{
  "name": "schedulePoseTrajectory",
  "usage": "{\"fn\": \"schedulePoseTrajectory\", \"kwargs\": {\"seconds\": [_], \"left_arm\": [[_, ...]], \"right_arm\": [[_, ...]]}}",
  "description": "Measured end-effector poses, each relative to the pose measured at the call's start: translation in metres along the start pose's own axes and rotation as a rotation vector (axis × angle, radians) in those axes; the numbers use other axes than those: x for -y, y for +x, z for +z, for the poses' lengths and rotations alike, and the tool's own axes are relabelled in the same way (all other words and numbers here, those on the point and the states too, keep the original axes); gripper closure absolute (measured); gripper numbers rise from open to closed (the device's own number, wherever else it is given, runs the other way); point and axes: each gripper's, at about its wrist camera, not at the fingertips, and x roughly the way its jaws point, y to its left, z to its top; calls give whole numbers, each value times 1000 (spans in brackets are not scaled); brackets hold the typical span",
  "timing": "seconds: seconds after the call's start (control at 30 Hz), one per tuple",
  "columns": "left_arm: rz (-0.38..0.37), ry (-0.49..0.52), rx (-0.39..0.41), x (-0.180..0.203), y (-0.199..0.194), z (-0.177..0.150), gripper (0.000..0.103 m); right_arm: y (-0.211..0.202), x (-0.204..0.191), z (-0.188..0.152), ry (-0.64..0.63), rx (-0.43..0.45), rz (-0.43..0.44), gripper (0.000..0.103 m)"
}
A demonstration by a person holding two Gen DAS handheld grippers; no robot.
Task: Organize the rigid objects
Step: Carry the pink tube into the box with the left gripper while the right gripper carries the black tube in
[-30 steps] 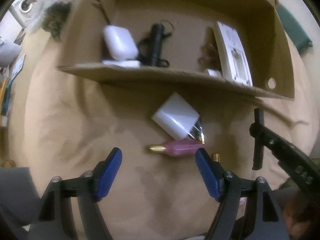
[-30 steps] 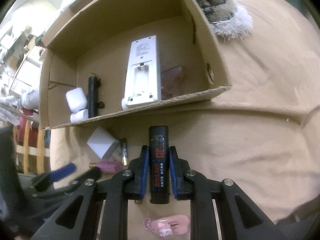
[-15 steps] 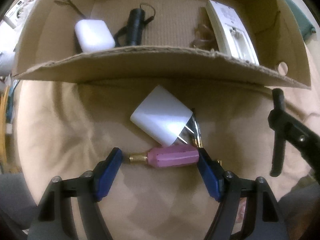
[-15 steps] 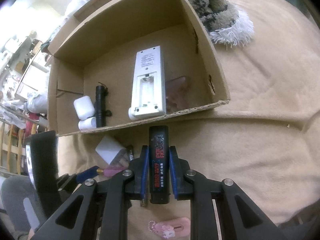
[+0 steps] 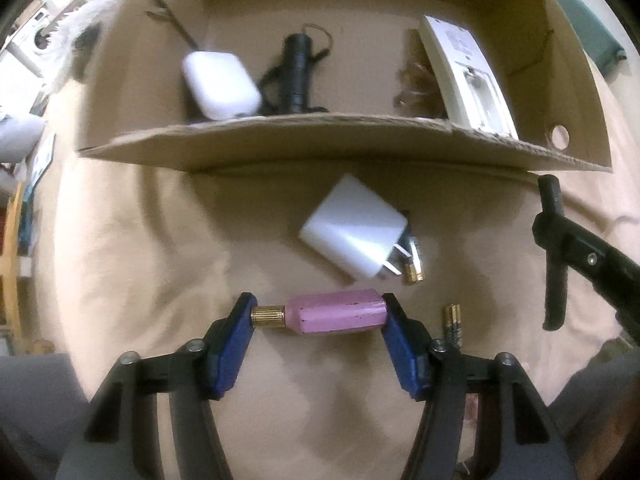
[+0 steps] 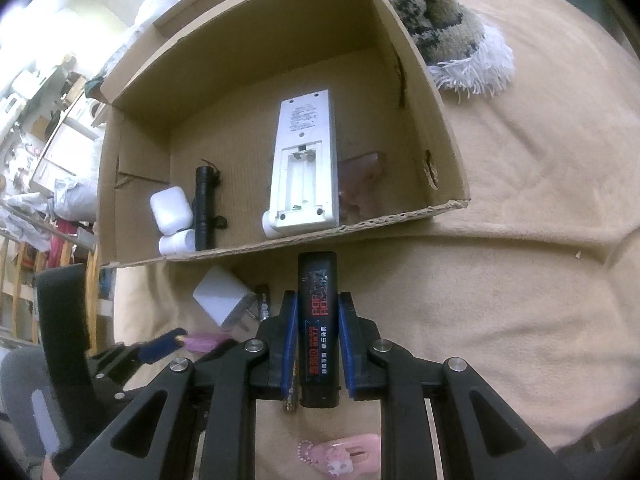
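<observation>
My left gripper (image 5: 318, 316) is shut end to end on a pink tube with a gold cap (image 5: 332, 316), just above the tan blanket. A white charger plug (image 5: 354, 230) lies just beyond it, in front of the cardboard box (image 5: 320, 140). My right gripper (image 6: 318, 320) is shut on a black bar with red print (image 6: 318, 312), held in front of the box's near wall (image 6: 320, 236). The box holds a white earbud case (image 6: 170, 210), a black flashlight (image 6: 204, 208) and a white remote (image 6: 302, 172), back up. The right gripper shows at the right edge of the left wrist view (image 5: 554, 252).
Small batteries (image 5: 452, 322) lie on the blanket right of the pink tube. A pink keychain charm (image 6: 344, 452) lies under my right gripper. A fringed woolly cloth (image 6: 448, 36) lies beside the box's right wall. A grey chair (image 6: 60, 320) stands at the left.
My left gripper closed from open onto the pink tube and lifted it back slightly from the plug. The right gripper kept its hold on the black bar and edged toward the box.
</observation>
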Motion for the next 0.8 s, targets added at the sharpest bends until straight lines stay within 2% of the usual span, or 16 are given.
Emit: {"fn": "schedulePoseTrajectory", "kwargs": {"seconds": [0.13,0.33,0.53,0.8], "left_arm": [[31,6,18,-17,-10,0,44],[29,-21,74,-44,-40,-6,44],[30,-29,193,-67,-101,-22,44],[38,-30,408,-54,-156,7,44]], "right_arm": [[-2,-4,-3,-3,3,1,82],[-17,-18,-10,-40,25,42,82],[-40,-32,-11,-94,115,63,82],[-74,-48,5,-157,289,116,82]]}}
